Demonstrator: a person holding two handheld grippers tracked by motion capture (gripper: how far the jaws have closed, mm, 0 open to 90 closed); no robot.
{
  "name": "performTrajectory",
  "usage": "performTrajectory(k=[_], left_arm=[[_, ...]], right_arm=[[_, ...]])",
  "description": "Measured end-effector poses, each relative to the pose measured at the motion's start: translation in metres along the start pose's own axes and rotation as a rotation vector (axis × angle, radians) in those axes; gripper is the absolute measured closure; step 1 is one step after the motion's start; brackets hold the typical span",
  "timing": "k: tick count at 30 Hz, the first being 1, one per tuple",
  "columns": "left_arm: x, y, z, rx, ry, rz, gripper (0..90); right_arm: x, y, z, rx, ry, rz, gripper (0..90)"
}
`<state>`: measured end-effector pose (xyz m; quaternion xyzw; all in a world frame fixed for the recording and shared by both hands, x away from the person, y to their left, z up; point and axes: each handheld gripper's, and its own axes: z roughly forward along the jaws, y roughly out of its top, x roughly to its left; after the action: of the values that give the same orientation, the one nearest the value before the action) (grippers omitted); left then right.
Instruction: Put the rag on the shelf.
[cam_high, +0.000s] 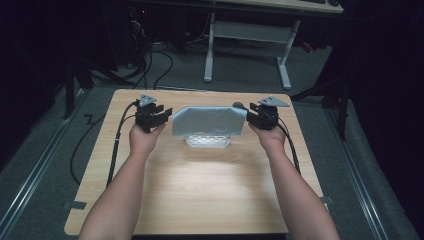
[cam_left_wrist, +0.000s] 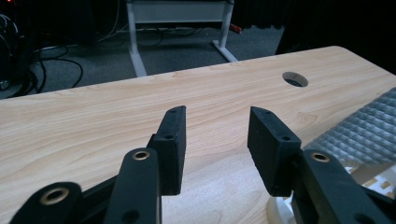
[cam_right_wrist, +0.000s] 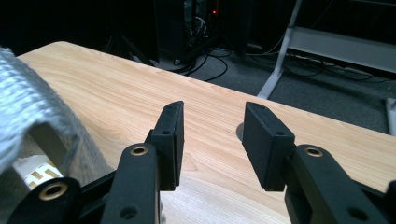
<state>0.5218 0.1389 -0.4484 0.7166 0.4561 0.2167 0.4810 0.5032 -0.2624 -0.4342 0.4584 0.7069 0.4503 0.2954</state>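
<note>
Two hand-held grippers flank the grey cloth draped over a white basket mid-counter: left hand-held gripper and right hand-held gripper both gape, holding nothing. Draping looks finished; any tidying remains.

Our forearms are bare, no sleeves. Our left gripper and right gripper are black, each topped by a grey three-cornered plate and trailing a black cable; their blocky jaws show brass-ringed pivots and small screw holes.
</note>
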Motion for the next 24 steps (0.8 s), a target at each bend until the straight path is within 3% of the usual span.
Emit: performTrajectory(k=[6,9,12,16,18,20,24], left_arm=[[0.004,-0.010,-0.017,-0.022,0.022,-0.018,56.9],[0.006,-0.019,-0.030,-0.031,0.038,-0.020,56.5],[0.006,-0.023,-0.036,-0.029,0.039,-0.025,55.9],[0.005,-0.029,-0.049,-0.026,0.051,-0.017,55.2],[0.004,-0.032,-0.056,-0.028,0.045,-0.020,55.2],[0.001,-0.037,-0.063,-0.031,0.043,-0.016,54.8],[-0.005,-0.047,-0.077,-0.043,0.039,-0.010,54.6]], right_arm=[[-0.003,-0.002,-0.017,-0.009,-0.013,-0.011,56.8],[0.000,-0.004,-0.029,-0.024,-0.034,-0.043,56.7],[0.001,-0.006,-0.035,-0.032,-0.025,-0.048,55.6],[0.002,-0.008,-0.048,-0.027,-0.017,-0.055,54.0],[0.004,-0.010,-0.056,-0.066,-0.028,-0.072,54.7],[0.003,-0.011,-0.063,-0.058,-0.016,-0.054,53.8],[0.007,-0.018,-0.079,-0.072,-0.020,-0.073,53.7]])
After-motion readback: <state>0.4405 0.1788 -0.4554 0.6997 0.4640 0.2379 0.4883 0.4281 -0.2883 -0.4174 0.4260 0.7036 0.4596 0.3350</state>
